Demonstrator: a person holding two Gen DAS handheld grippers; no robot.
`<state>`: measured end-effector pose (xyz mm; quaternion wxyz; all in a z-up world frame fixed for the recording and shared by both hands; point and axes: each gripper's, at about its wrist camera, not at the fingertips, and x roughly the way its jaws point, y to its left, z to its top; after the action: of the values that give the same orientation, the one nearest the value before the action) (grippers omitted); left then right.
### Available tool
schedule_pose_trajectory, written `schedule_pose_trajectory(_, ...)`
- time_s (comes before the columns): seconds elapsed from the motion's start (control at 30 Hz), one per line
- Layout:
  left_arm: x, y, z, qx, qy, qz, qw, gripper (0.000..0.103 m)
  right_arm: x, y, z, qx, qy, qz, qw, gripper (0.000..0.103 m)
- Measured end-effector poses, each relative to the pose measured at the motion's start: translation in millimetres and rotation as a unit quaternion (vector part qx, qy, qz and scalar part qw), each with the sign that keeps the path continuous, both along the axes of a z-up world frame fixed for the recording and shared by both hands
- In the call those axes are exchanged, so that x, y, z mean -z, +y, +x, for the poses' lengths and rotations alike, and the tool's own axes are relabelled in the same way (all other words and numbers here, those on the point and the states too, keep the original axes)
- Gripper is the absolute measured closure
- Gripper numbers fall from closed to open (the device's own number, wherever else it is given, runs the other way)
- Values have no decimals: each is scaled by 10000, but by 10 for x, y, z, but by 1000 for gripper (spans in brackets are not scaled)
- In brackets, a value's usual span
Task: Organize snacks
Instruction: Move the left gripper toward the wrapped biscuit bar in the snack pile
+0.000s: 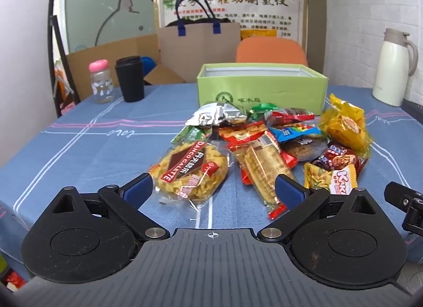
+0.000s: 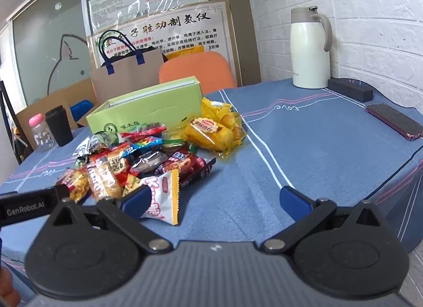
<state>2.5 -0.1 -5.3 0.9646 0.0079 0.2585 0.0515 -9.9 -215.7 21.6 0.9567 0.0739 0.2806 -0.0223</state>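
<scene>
While both hand-held grippers (image 1: pixel 212 186) (image 2: pixel 215 201) gape wide, the snack pile (image 1: pixel 267 145) lies just ahead.

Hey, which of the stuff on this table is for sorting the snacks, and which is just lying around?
For the job:
pile of wrapped snacks
open green box
left gripper, open
right gripper, open

Just lying about:
white jug
phone
black cup
small bottle with pink lid
paper bag
dark case

Left hand-held gripper (image 1: pixel 212 184): fingers spread wide, nothing between them, level and pointing forward. Right hand-held gripper (image 2: pixel 215 200): same, fingers wide apart, empty, just right of the left one.
</scene>
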Motion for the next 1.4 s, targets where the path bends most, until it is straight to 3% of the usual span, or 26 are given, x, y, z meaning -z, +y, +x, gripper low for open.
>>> schedule_pose_trajectory(0.33, 59, 3, 47, -117, 113, 183, 9997, 14, 10, 26, 10, -30, 57, -30, 10000, 0)
schedule_pose_trajectory(1.2, 158, 7, 227, -25, 368, 54, 9993, 12, 65, 74, 86, -172, 95, -112, 9997, 0)
schedule_pose_trajectory(1.4, 116, 47, 314, 42, 467, -12, 9989, 12, 48, 71, 138, -477, 12, -70, 9988, 0)
